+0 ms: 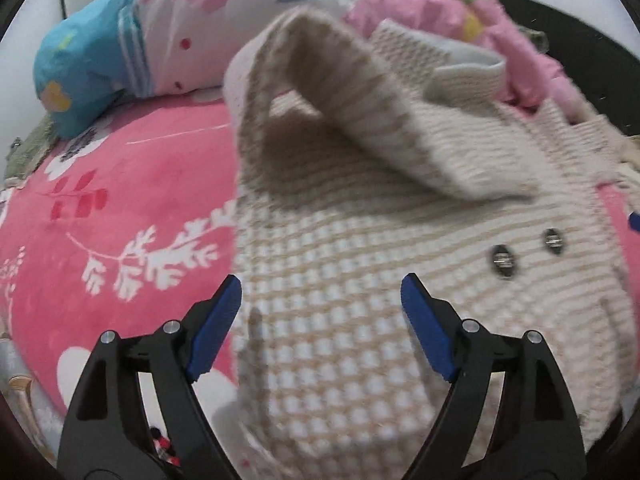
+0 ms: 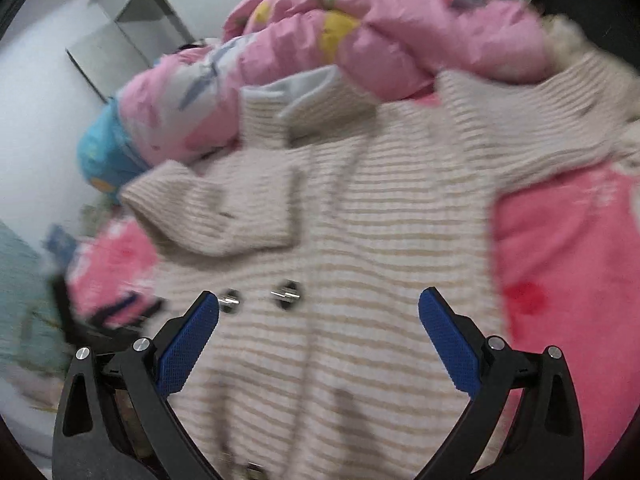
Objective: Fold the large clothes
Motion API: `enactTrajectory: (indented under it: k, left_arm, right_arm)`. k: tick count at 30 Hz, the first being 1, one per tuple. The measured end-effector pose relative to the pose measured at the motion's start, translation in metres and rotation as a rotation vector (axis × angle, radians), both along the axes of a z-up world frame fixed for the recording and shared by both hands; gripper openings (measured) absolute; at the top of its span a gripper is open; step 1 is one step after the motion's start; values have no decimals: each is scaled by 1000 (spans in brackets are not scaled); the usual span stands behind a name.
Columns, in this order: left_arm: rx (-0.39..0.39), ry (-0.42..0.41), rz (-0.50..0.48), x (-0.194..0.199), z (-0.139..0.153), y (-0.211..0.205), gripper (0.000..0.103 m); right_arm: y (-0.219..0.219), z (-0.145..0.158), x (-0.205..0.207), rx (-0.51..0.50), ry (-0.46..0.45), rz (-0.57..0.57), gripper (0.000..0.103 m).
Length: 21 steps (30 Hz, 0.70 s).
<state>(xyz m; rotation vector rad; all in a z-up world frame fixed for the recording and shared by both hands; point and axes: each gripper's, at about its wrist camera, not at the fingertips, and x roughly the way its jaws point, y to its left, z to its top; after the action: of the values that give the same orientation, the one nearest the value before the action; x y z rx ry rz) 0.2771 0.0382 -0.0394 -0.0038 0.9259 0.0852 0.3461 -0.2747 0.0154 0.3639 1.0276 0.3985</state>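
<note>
I have the cream striped cardigan spread on the pink bed cover, its left sleeve already folded across the chest. Left gripper and right gripper both hover above the knit, jaws spread wide and holding nothing. Risks: the loose sleeve may slide off during the next fold; a pad could snag a button; the quilt crowds the collar at the far side.
</note>
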Motion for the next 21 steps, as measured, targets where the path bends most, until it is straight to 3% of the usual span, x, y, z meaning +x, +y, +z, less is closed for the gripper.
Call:
enactTrajectory:
  k: [8, 15, 21]
  left_arm:
    - [83, -17, 56, 22, -13, -2, 78]
    - [-23, 14, 87, 34, -30, 18, 80]
    - [-38, 8, 89, 34, -33, 20, 81]
  right_arm:
    - [52, -26, 70, 119, 113, 105, 80]
    - [79, -48, 106, 54, 171, 119, 62]
    - [90, -56, 111, -13, 192, 126, 58]
